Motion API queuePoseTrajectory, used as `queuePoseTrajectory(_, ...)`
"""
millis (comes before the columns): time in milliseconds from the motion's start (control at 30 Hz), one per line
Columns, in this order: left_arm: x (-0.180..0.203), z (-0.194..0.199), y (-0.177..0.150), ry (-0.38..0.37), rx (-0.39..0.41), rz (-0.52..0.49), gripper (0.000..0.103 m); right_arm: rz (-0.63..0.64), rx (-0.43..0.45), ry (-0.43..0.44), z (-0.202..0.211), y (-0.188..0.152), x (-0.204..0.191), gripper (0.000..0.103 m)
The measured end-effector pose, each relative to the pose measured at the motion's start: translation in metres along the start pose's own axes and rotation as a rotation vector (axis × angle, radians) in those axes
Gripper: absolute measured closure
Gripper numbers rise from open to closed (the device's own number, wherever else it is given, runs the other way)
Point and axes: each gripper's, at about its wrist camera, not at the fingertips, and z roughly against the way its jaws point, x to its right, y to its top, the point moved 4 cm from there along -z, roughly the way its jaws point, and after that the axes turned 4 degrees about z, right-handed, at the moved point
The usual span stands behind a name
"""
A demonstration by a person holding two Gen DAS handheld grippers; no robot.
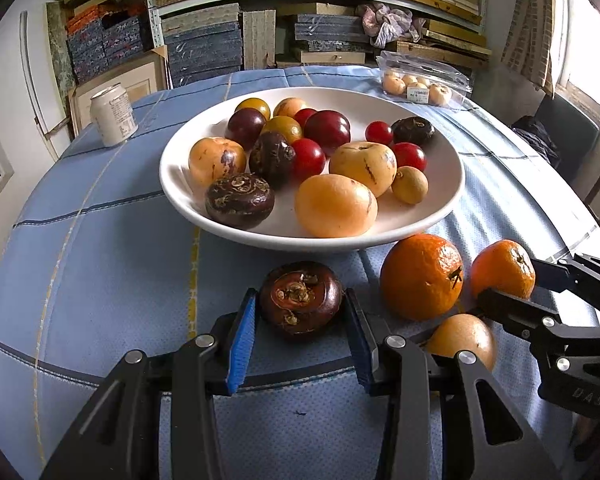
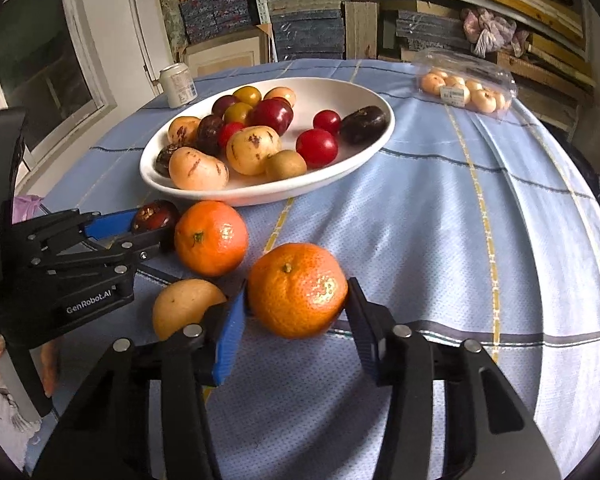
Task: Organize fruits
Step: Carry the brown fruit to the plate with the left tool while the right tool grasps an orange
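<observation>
A white bowl (image 1: 180, 184) (image 2: 364, 152) in the middle of the table holds several fruits: red, dark purple, yellow and tan ones. My left gripper (image 1: 300, 300) is shut on a dark brown water chestnut (image 1: 300, 298) on the cloth just in front of the bowl; it also shows in the right wrist view (image 2: 154, 216). My right gripper (image 2: 298, 292) is shut on a tangerine (image 2: 298, 290) (image 1: 502, 268). A second tangerine (image 1: 420, 276) (image 2: 211, 238) and a tan round fruit (image 1: 464, 338) (image 2: 186, 306) lie on the cloth between the two grippers.
A blue checked cloth (image 1: 100, 260) covers the round table. A white can (image 1: 113, 114) (image 2: 178, 84) stands at the far left. A clear plastic box of small pale fruits (image 1: 424, 80) (image 2: 464, 86) sits at the far right. Shelves of stacked boxes rise behind the table.
</observation>
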Motion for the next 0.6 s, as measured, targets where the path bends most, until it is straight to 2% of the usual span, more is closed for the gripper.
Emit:
queuePoseTrajectory(467,-0.013,0.046,-0.012,0.02,0.086,0.062,0.061,-0.121,0.112,0.057,0.041,-0.005,0.023,0.056)
queuePoseTrajectory(600,-0.023,0.062,0.002,0.045,0.121,0.076,0.061,-0.138,0.162,0.065,0.06,0.003,0.026,0.056)
